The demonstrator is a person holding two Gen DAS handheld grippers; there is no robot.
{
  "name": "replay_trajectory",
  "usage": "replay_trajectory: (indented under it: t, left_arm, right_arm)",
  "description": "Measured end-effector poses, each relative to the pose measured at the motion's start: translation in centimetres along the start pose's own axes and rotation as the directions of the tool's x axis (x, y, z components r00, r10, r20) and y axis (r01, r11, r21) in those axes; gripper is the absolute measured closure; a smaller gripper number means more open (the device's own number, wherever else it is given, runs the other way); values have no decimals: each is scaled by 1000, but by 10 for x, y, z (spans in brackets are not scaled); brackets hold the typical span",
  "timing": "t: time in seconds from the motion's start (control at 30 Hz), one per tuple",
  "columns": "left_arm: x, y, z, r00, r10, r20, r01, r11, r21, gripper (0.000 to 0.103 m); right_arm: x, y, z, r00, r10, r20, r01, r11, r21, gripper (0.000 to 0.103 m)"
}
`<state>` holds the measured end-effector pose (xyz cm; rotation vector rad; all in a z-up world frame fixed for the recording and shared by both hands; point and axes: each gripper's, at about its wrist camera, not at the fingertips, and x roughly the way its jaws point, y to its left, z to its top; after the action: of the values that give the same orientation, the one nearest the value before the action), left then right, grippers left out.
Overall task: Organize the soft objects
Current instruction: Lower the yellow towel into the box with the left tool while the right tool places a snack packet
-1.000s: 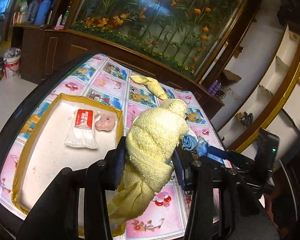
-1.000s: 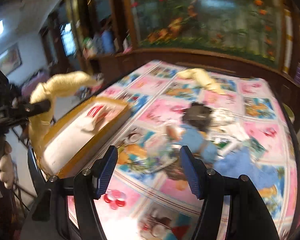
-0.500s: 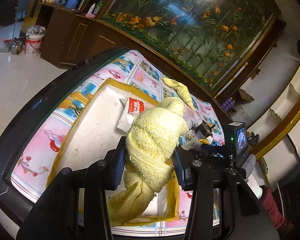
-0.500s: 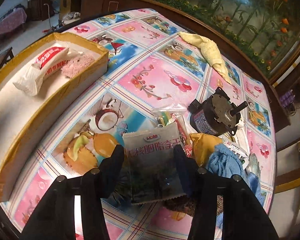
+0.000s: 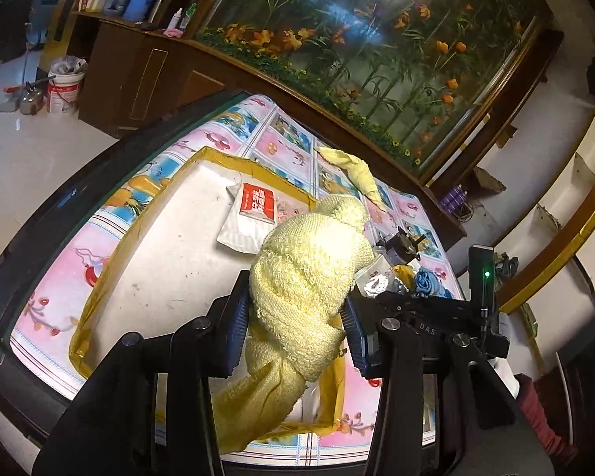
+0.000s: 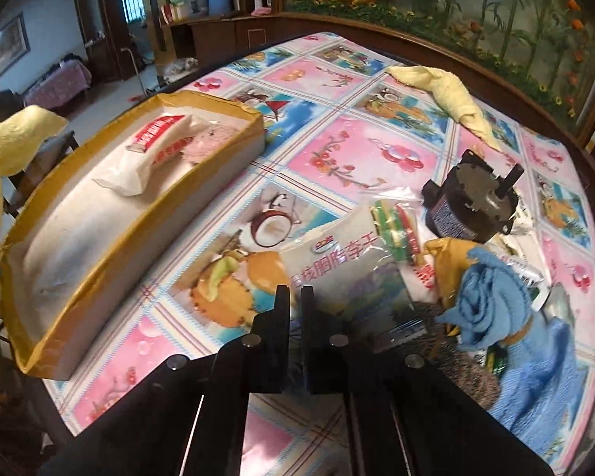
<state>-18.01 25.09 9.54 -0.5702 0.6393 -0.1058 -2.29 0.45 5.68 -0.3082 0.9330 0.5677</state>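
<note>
My left gripper (image 5: 295,327) is shut on a bunched yellow towel (image 5: 309,273) and holds it above the near end of a shallow tray (image 5: 139,226) with a yellow taped rim. The tray holds a white tissue pack (image 5: 250,214) with a red label and a pink soft item (image 6: 214,141). My right gripper (image 6: 291,309) is shut and empty, just above the near edge of a clear snack bag (image 6: 349,261). A second yellow towel (image 6: 444,95) lies at the far side. A blue cloth (image 6: 492,301) lies to the right.
A dark motor (image 6: 472,202) stands behind the snack bag, among wrappers. The table has a glass top over a pink and blue patterned cloth (image 6: 337,146). A wooden cabinet with a flower mural (image 5: 377,51) runs behind the table. The tray also shows in the right wrist view (image 6: 31,309).
My left gripper has carried the yellow towel left, over the tray. My right gripper has come down toward the snack bag and its jaws have closed.
</note>
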Motion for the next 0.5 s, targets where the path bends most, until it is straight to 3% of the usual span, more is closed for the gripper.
replay_trajectory:
  t: [0.1, 0.23, 0.3, 0.33, 0.37, 0.5]
  left_arm:
    - [0, 3, 1, 1000, 7, 1, -7, 1000, -10, 61]
    - [5, 7, 1, 1000, 18, -16, -19, 1000, -11, 61]
    - [7, 6, 0, 1000, 18, -24, -18, 1000, -8, 61]
    - [9, 6, -1, 999, 16, -28, -17, 1000, -9, 61]
    - [10, 6, -1, 999, 14, -31, -14, 1000, -10, 61]
    - [13, 8, -3, 999, 7, -35, -8, 1000, -14, 61]
  right_arm:
    - [-10, -6, -3, 996, 75, 42, -77, 995, 56, 102]
    - [-28, -14, -1, 993, 26, 115, -33, 997, 68, 96]
    - [-32, -14, 6, 994, -28, 108, 25, 999, 28, 70]
    - [-31, -14, 10, 994, -42, 97, 41, 999, 12, 42]
    - [-28, -14, 13, 995, -51, 83, 52, 999, -6, 27]
    - [-3, -13, 26, 992, -124, 22, 125, 989, -79, 27]
